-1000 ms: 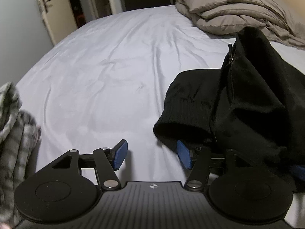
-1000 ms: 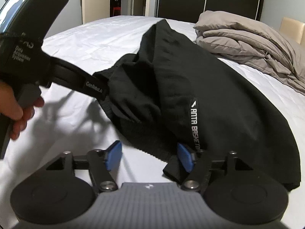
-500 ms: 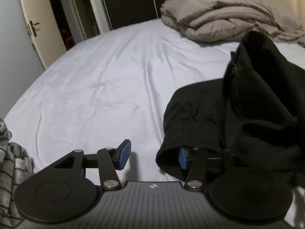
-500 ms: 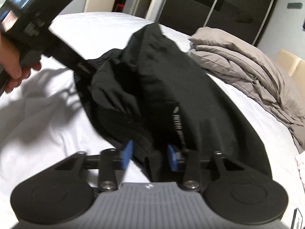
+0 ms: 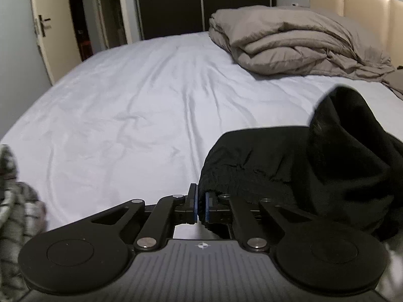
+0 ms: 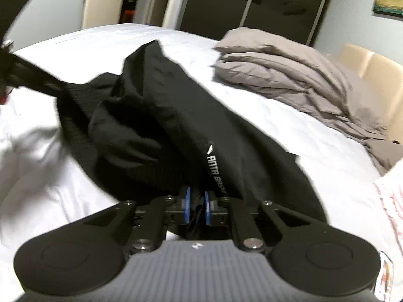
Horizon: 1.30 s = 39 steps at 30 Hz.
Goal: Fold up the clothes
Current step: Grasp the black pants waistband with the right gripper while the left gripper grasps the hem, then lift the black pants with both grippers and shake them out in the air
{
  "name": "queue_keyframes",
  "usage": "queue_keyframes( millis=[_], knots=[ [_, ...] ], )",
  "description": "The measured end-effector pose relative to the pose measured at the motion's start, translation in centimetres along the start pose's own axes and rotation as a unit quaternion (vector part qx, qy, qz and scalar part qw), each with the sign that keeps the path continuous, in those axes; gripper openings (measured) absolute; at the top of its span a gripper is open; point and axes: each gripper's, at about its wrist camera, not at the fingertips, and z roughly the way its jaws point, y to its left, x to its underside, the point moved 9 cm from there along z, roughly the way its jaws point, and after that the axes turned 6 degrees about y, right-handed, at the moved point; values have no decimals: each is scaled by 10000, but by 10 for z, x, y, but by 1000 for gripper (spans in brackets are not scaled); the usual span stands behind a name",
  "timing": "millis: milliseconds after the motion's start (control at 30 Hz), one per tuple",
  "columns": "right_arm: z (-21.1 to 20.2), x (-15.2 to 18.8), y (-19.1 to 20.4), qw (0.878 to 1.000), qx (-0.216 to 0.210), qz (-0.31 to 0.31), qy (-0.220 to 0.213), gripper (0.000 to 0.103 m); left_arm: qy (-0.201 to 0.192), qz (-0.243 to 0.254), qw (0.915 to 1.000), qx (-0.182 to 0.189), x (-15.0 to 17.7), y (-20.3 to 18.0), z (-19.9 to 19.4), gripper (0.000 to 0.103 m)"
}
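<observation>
Black sports trousers [image 6: 176, 125] with white lettering down one leg lie bunched on the white bed sheet [image 5: 126, 100]. My left gripper [image 5: 200, 207] is shut on the ribbed waistband edge of the trousers [image 5: 289, 163] at their left side. My right gripper [image 6: 197, 207] is shut on a fold of the same trousers near the lettering. The left gripper's body [image 6: 30, 75] shows in the right wrist view at the far left, reaching into the cloth.
A folded beige duvet [image 5: 289, 42] lies at the far right of the bed near the headboard [image 5: 352, 2]. A grey checked garment [image 5: 15, 214] is at the left edge. A pink-striped cloth [image 6: 388, 201] lies at the right. A door [image 5: 47, 25] and dark wardrobe stand behind.
Both grippers went from open to shut on the black trousers. The waistband has been gathered and lifted slightly, and both views have tilted upward.
</observation>
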Motion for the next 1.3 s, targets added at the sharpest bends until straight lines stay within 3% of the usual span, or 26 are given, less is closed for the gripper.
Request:
queue_keyframes(
  millis=[333, 467, 633, 867, 967, 1033, 1167, 1233, 1300],
  knots=[
    [-68, 20, -63, 9975, 235, 667, -68, 11, -130, -269, 9993, -218, 16, 20, -102, 3],
    [-89, 37, -68, 9936, -138, 1108, 171, 11, -58, -158, 9996, -214, 39, 18, -141, 3],
    [-103, 76, -57, 9894, -525, 1200, 628, 11, 304, -82, 9993, -211, 84, 16, -149, 3],
    [-109, 123, -35, 9892, -639, 832, 1021, 16, 878, 279, 9951, -349, 139, 11, -129, 3],
    [-114, 123, -31, 9925, -664, 595, 839, 23, 861, 489, 9943, -401, 150, 7, -123, 3],
    [-120, 122, -26, 9946, -713, 388, 653, 42, 888, 647, 9930, -425, 155, 4, -119, 3],
    [-133, 123, 7, 9951, -895, -333, 239, 41, 899, 840, 9914, -436, 167, 3, -115, 4],
    [-133, 122, 31, 9912, -1049, -804, 88, 41, 854, 891, 9914, -436, 170, 2, -113, 10],
    [-131, 123, 51, 9854, -1115, -1284, -36, 42, 806, 973, 9912, -386, 173, -1, -110, 23]
  ],
)
